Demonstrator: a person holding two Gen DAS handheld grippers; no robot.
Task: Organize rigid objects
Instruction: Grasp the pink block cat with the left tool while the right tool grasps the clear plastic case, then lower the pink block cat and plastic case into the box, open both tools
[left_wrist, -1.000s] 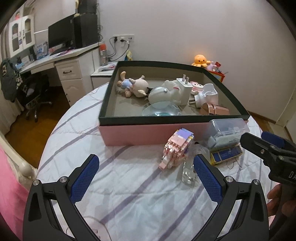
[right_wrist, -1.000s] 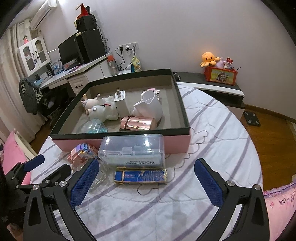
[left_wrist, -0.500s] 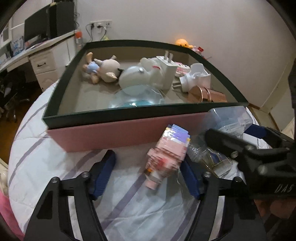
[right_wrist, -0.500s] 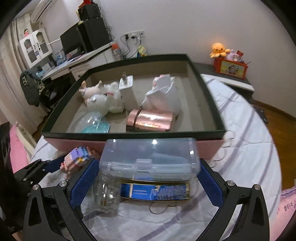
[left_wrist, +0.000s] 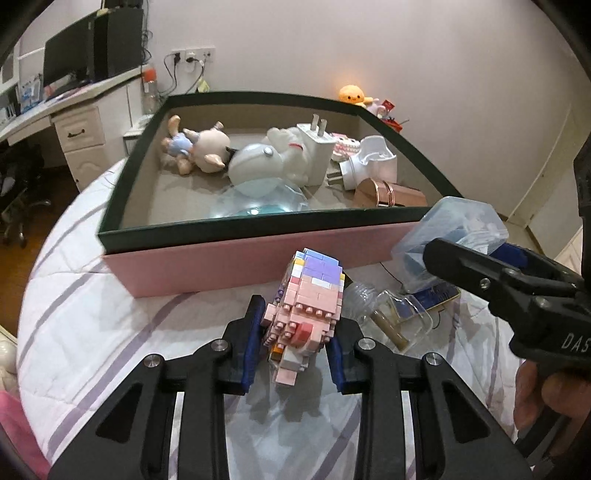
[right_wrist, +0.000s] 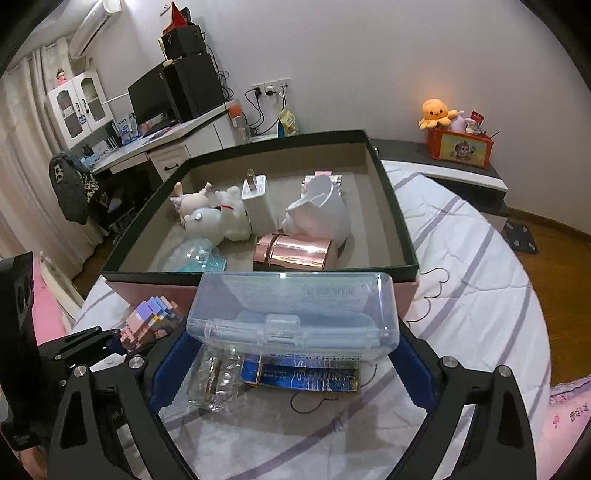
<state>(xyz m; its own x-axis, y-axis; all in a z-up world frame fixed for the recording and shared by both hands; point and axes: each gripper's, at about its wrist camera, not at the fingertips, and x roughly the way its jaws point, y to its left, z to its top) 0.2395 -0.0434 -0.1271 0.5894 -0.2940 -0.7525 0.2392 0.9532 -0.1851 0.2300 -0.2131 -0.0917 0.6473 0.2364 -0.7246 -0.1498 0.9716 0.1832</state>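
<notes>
My left gripper is shut on a pink and purple brick figure, held just above the striped cloth in front of the pink box. My right gripper is shut on a clear plastic case, lifted at the box's front wall. The case also shows in the left wrist view. A clear glass bottle and a blue flat pack lie on the cloth under the case.
The dark-rimmed box holds soft toys, a white charger, a white plug, a rose-gold case and a clear blue dome. The round table's cloth drops off at the right. A desk stands behind.
Both grippers moved forward and closed. The left one took hold of the brick figure. The right one took hold of the clear case and lifted it off the blue pack.
</notes>
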